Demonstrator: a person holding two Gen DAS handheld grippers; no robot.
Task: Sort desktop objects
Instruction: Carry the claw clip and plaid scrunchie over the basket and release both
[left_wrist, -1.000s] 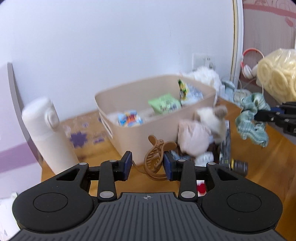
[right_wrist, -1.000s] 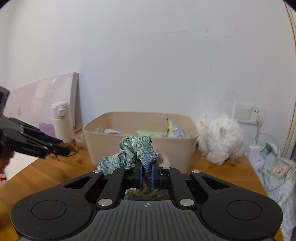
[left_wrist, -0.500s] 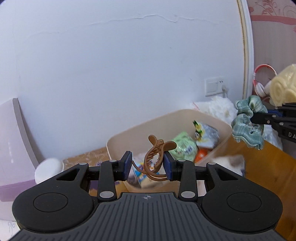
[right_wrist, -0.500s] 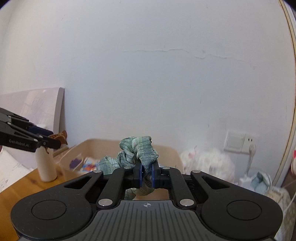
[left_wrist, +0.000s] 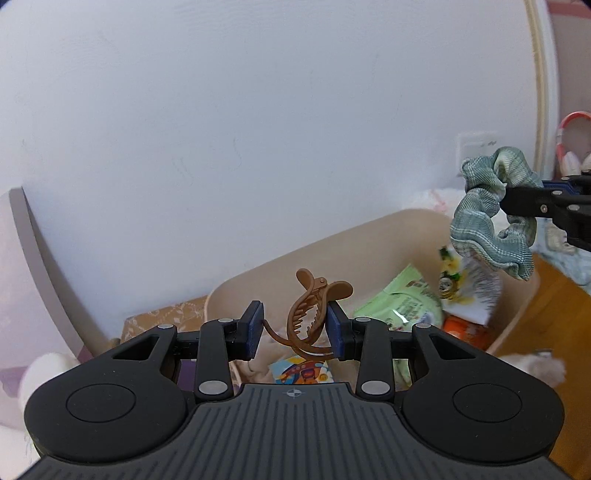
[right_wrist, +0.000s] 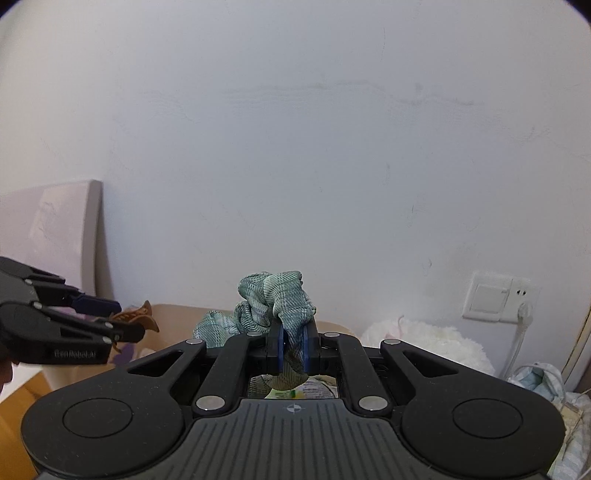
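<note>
A brown hair claw clip (left_wrist: 309, 318) is pinched between the blue pads of my left gripper (left_wrist: 295, 328), held in the air above the near left part of the beige storage bin (left_wrist: 332, 243). My right gripper (right_wrist: 292, 349) is shut on a green plaid scrunchie (right_wrist: 275, 299), which hangs over the bin's right side; in the left wrist view the scrunchie (left_wrist: 491, 221) dangles from the right gripper's black fingers (left_wrist: 532, 201). In the right wrist view the left gripper (right_wrist: 122, 325) with the clip (right_wrist: 135, 317) enters from the left. The bin holds snack packets (left_wrist: 402, 306).
A white wall stands close behind the bin. A pale purple board (left_wrist: 22, 258) leans at the left. A white plush toy (right_wrist: 428, 343) and a wall socket (right_wrist: 495, 297) with a plugged cable are at the right. Wooden tabletop (left_wrist: 546, 317) shows right of the bin.
Both grippers have risen and moved forward towards the bin, each keeping its hold. The clip and the scrunchie now hang over the bin; the bottle and table clutter have dropped out of view.
</note>
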